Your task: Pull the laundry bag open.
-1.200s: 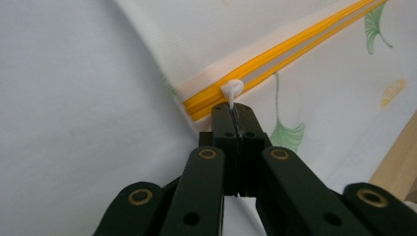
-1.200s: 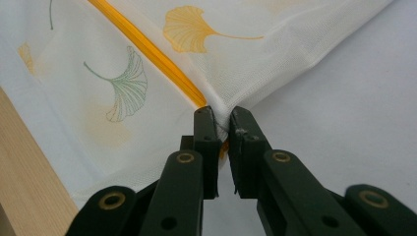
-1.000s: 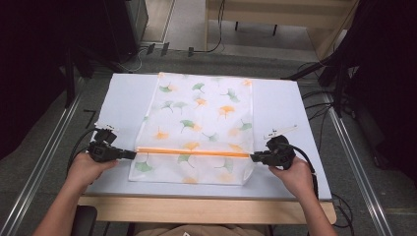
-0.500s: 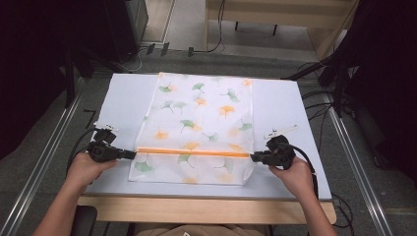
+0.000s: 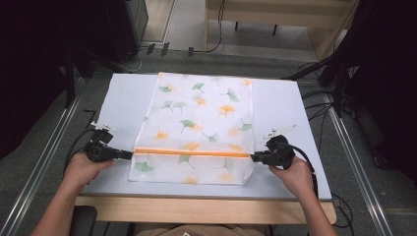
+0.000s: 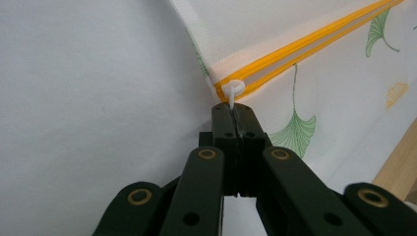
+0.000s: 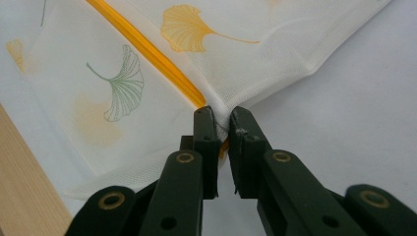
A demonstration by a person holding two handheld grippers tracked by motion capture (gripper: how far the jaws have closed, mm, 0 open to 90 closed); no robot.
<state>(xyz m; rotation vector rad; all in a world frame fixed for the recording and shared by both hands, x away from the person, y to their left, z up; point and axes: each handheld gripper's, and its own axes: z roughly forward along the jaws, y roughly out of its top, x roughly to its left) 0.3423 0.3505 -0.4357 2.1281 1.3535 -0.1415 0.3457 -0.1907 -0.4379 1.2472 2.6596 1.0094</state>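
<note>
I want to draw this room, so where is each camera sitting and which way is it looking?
High view: sits above the person's side, looks forward and down at the table and mesh bag; forearms, hands and both claws show.
Left gripper view: rides the left claw, looks along its jaws at the white zipper pull.
Right gripper view: rides the right claw, looks along its jaws at the bag's edge.
All three views share the bag's orange zipper.
</note>
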